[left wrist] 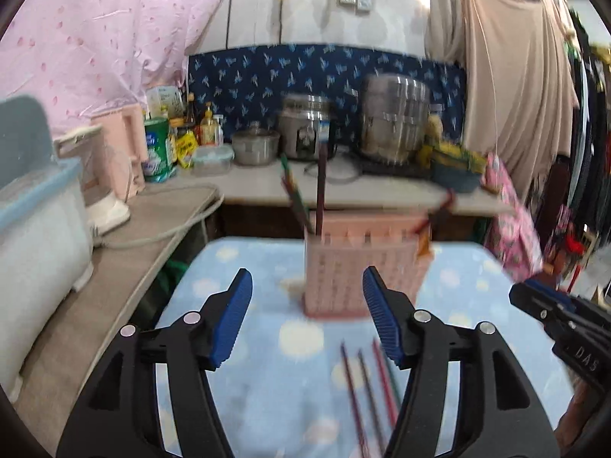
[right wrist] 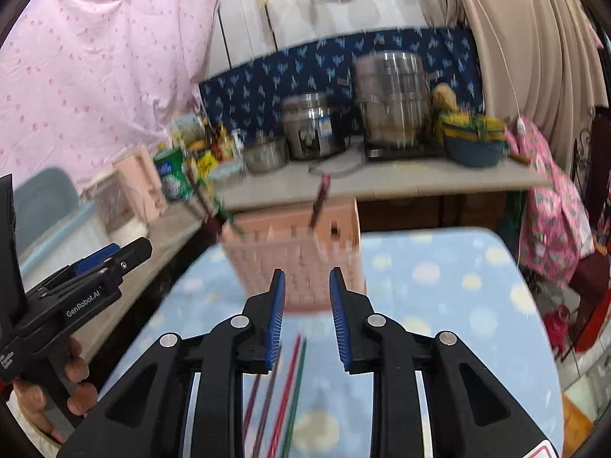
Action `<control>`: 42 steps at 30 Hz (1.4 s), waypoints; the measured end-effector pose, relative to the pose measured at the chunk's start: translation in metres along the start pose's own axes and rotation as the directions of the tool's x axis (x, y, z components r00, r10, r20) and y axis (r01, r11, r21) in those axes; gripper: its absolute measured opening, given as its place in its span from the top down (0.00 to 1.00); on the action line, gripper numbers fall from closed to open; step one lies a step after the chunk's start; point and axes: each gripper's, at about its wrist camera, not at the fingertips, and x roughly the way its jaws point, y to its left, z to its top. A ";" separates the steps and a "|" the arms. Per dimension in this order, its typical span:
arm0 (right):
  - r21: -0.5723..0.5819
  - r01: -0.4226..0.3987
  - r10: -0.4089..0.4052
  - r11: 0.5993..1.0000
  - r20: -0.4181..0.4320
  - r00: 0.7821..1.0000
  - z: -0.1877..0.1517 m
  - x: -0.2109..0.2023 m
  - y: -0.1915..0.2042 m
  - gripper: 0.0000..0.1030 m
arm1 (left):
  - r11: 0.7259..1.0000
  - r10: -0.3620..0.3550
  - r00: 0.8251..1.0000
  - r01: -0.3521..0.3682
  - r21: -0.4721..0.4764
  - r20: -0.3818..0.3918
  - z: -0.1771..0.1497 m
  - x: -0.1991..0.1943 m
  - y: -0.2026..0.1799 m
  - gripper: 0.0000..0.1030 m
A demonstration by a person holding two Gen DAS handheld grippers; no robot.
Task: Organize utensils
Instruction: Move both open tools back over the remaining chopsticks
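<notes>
A pink perforated utensil holder (left wrist: 361, 267) stands on the blue dotted cloth (left wrist: 267, 343), with several chopsticks (left wrist: 320, 187) upright in it. Several loose chopsticks (left wrist: 366, 389) lie on the cloth in front of it, red, dark and green. My left gripper (left wrist: 307, 318) is open and empty above the cloth, before the holder. In the right wrist view the holder (right wrist: 301, 263) is just beyond my right gripper (right wrist: 307, 316), which is open and empty above the loose chopsticks (right wrist: 284, 389). The left gripper also shows at the left of the right wrist view (right wrist: 91, 274).
A counter (left wrist: 382, 191) behind holds steel pots (left wrist: 395, 122), a rice cooker (left wrist: 305, 129), bottles and a green can (left wrist: 156, 149). A white and blue bin (left wrist: 34, 221) and a pink kettle (left wrist: 114, 160) sit on the left ledge. Clothes hang at the right.
</notes>
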 end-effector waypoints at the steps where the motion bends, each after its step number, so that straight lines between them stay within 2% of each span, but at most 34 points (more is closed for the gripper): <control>1: 0.008 -0.002 0.003 1.000 -0.041 0.999 -0.015 -0.002 -0.002 0.76 | 1.000 0.005 1.000 -0.005 0.012 -0.029 -0.014 -0.002 -0.002 0.44; 4: 0.003 0.001 0.000 1.000 -0.133 0.991 -0.057 -0.005 -0.004 0.75 | 1.000 -0.007 0.991 0.007 0.005 -0.137 -0.059 -0.009 -0.002 0.44; 8: 0.007 0.007 -0.005 1.000 -0.254 0.967 -0.109 -0.007 -0.004 0.75 | 1.000 0.019 0.971 -0.015 0.019 -0.240 -0.109 -0.018 -0.004 0.44; 12: -0.012 0.009 -0.012 1.000 -0.300 0.954 -0.142 -0.015 0.002 0.75 | 1.000 0.016 0.957 -0.016 0.001 -0.288 -0.135 -0.027 -0.004 0.44; 16: -0.037 0.001 -0.012 0.999 -0.321 0.947 -0.163 -0.017 0.013 0.75 | 1.000 0.023 0.957 -0.019 0.016 -0.290 -0.147 -0.034 -0.008 0.44; 30: -0.071 0.005 -0.028 0.997 -0.325 0.945 -0.165 0.001 0.032 0.76 | 1.000 0.027 0.957 -0.025 0.012 -0.288 -0.151 -0.040 -0.007 0.44; 42: -0.093 0.018 -0.050 0.996 -0.352 0.935 -0.173 0.012 0.035 0.88 | 1.000 0.025 0.956 -0.024 0.005 -0.293 -0.154 -0.041 -0.003 0.45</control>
